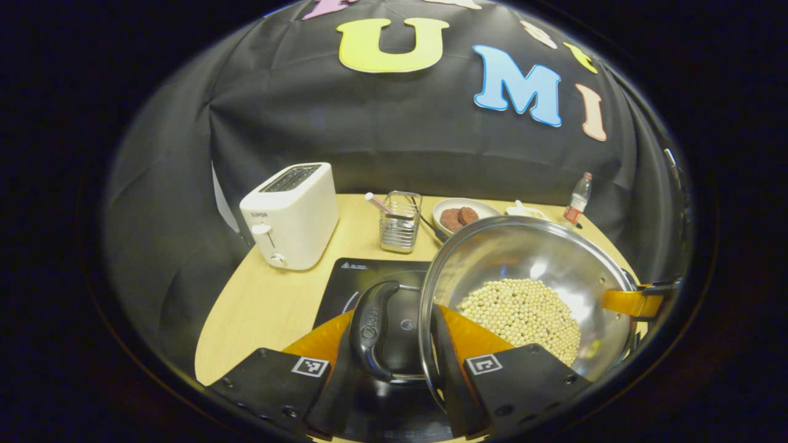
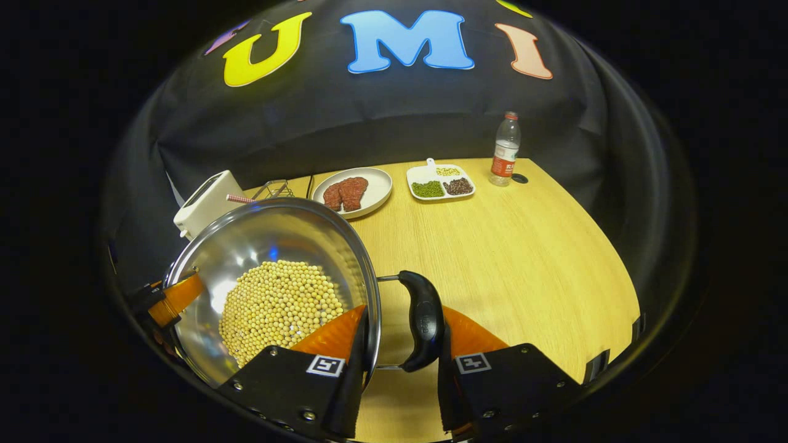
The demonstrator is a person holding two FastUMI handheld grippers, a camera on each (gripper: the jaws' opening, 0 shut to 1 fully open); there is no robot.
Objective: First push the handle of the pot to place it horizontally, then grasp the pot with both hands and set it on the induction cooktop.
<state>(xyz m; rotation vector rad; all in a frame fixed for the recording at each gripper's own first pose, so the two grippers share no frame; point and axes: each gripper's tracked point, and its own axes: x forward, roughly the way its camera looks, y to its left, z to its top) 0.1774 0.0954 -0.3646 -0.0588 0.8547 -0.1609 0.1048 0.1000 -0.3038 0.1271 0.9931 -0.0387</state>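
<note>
We hold the steel pot [image 1: 529,289] of soybeans [image 2: 277,307] above the induction cooktop [image 1: 369,277]; left gripper [image 1: 394,363] and right gripper [image 2: 400,363] fingers each clamp a side handle [image 2: 422,320].

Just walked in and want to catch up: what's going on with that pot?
A person is holding a steel pot of beans with two tongs. The left tongs grip one side handle; the right tongs grip the other handle. The pot seems lifted over the cooktop, apparently not set down yet. A toaster stands behind on the table.
</note>
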